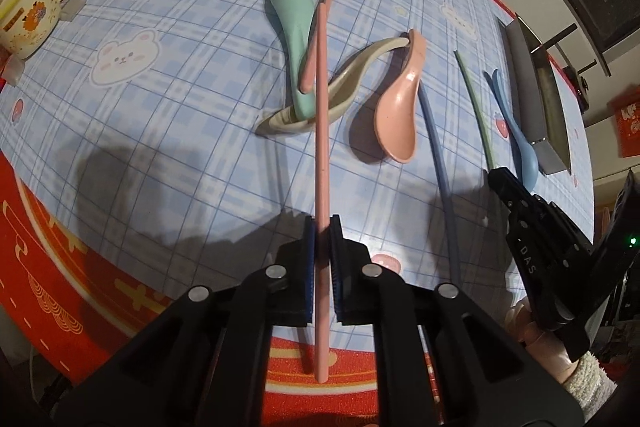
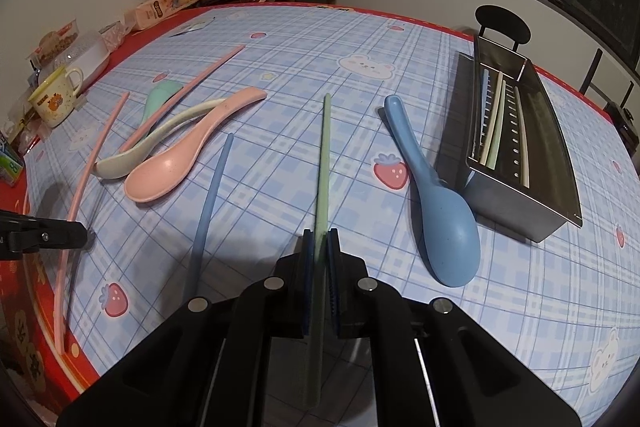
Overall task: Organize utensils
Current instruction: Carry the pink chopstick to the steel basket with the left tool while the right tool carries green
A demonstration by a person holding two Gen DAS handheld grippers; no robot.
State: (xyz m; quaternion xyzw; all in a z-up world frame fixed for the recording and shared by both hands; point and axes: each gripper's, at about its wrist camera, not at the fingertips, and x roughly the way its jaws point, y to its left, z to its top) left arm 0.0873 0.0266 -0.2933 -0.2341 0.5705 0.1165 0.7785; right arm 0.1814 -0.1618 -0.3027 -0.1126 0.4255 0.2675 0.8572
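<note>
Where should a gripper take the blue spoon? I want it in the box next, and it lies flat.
Grip the blue spoon by its narrow handle, near the far end, coming from above with the fingers either side of it. The bowl is too wide and rounded to pinch. The handle has bare tablecloth on both sides, clear of the utensil box.

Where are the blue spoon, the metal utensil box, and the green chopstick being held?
blue spoon (image 2: 450, 231), right wrist view, on its bowl.
metal utensil box (image 2: 516, 209), right wrist view, on its near outer wall.
green chopstick (image 2: 324, 155), right wrist view, mid-shaft ahead of the right hand-held gripper (image 2: 320, 247).
</note>
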